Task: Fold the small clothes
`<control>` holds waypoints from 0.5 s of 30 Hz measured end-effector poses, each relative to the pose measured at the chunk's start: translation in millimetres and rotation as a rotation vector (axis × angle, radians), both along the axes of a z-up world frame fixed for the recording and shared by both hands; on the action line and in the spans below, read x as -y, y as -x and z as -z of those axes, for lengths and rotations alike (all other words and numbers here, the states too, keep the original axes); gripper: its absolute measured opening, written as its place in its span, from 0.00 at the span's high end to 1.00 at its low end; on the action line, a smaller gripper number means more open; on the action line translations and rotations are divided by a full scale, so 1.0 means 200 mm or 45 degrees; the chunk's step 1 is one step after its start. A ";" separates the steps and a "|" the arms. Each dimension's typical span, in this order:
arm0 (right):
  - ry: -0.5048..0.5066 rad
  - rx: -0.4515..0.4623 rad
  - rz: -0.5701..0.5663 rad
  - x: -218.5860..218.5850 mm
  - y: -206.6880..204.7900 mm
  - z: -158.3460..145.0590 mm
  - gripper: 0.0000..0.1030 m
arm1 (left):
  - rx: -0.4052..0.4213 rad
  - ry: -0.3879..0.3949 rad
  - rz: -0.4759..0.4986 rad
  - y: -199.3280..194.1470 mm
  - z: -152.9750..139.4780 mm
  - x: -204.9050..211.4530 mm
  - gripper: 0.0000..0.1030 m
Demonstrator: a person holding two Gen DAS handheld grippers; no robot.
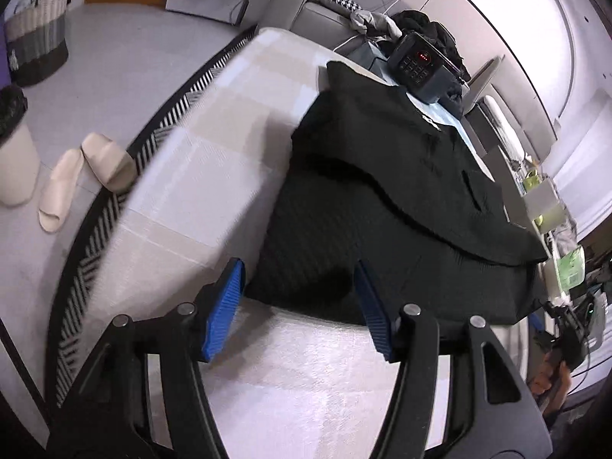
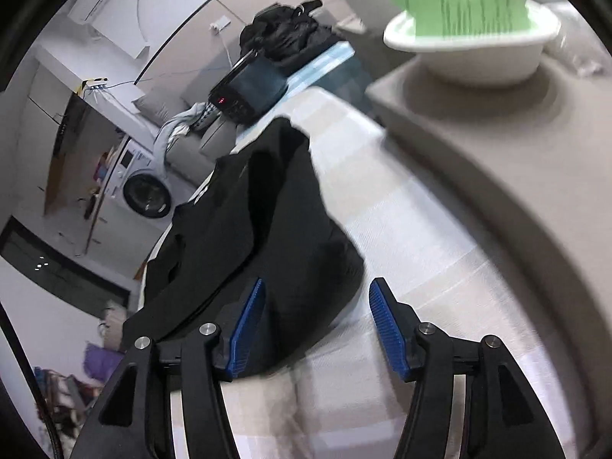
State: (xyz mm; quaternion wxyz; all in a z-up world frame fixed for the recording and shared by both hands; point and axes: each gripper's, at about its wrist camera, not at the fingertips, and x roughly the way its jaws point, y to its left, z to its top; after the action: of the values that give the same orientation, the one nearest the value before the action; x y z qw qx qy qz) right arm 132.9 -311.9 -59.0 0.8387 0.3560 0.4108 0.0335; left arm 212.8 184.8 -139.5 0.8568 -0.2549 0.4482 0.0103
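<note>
A black textured garment (image 1: 382,199) lies spread on the pale checked table (image 1: 214,160), one part folded over the rest. My left gripper (image 1: 298,298) is open, its blue pads (image 1: 223,310) straddling the garment's near left corner just above the table. In the right wrist view the same garment (image 2: 260,229) lies bunched on the table (image 2: 401,252). My right gripper (image 2: 317,325) is open and holds nothing, its left pad (image 2: 246,329) over the garment's near edge.
A black keypad device (image 1: 417,63) sits on a blue box with dark clothes at the table's far end. A grey box (image 2: 478,145) holds a white bowl (image 2: 474,46). Slippers (image 1: 84,176), a striped rug (image 1: 114,206), a basket and a washing machine (image 2: 145,191) are on the floor.
</note>
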 end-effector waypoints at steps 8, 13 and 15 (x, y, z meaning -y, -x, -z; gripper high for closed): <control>-0.048 0.035 0.014 -0.10 -0.12 0.05 0.94 | 0.107 0.068 0.037 -0.02 0.04 0.03 0.93; -0.021 0.047 0.005 -0.09 -0.05 0.05 0.95 | 0.146 0.023 0.115 0.09 -0.06 0.04 0.93; -0.023 0.042 -0.010 -0.09 0.01 0.05 0.95 | 0.148 0.021 0.132 0.16 -0.07 0.04 0.93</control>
State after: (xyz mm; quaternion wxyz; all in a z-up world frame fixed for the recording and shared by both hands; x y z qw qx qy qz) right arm 131.4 -294.9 -70.0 0.8419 0.3613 0.3981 0.0464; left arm 181.2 175.8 -124.6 0.8786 -0.2387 0.4102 -0.0528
